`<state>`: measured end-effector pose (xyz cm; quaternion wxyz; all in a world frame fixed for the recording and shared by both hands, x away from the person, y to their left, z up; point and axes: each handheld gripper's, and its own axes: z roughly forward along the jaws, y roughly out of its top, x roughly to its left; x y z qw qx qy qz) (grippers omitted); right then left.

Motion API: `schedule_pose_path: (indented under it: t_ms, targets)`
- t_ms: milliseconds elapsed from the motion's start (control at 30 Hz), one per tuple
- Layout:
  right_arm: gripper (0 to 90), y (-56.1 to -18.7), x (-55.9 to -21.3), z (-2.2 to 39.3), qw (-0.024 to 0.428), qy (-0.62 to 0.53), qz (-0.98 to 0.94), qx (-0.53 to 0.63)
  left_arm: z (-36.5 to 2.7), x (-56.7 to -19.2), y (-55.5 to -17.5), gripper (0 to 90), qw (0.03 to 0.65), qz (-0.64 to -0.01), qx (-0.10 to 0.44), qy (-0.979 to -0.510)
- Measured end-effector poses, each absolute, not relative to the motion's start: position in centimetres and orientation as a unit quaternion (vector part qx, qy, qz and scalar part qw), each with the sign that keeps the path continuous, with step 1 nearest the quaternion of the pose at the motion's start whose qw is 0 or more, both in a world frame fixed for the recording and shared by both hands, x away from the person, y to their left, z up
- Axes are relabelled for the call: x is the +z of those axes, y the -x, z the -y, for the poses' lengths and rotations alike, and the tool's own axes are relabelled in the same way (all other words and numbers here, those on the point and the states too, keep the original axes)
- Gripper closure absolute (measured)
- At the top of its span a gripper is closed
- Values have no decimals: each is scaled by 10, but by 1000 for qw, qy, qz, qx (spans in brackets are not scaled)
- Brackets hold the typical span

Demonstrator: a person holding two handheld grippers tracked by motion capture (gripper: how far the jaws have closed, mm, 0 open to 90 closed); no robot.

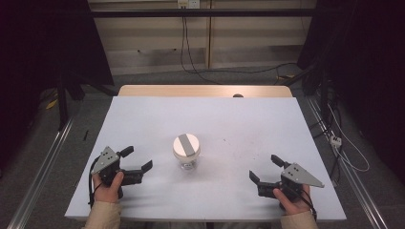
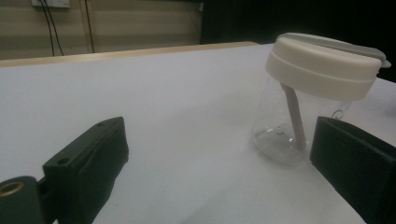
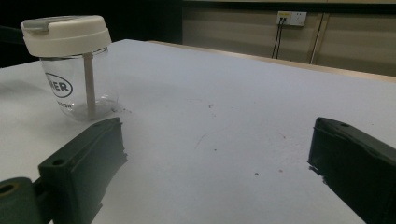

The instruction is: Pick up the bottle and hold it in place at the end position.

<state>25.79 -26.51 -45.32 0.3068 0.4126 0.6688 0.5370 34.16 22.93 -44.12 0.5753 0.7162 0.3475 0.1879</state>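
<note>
At the near edge of the table (image 1: 143, 114), the left gripper (image 1: 135, 159) and the right gripper (image 1: 265, 168) rest in the person's hands, each with jaws spread wide apart and nothing between them. The clear cup (image 1: 186, 151), capped by a cream lid (image 1: 186, 146), stands upright between them near the table's middle, apart from both.

A white table cover (image 1: 143, 124) lies over a wooden tabletop (image 1: 205, 90), whose far edge shows beyond it. Behind, black cables (image 1: 186, 52) hang from a wall socket (image 1: 187, 4) down to the grey floor (image 1: 157, 76), and metal rails (image 1: 43, 162) run along both sides.
</note>
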Motion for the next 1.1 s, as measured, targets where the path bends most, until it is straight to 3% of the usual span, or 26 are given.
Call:
schedule_pose_path:
  t_ms: [1100]
  targets:
    - [33, -259, -454, 262, 302, -406, -675, 536, -197, -433, -352, 37, 588, -322, 152, -726]
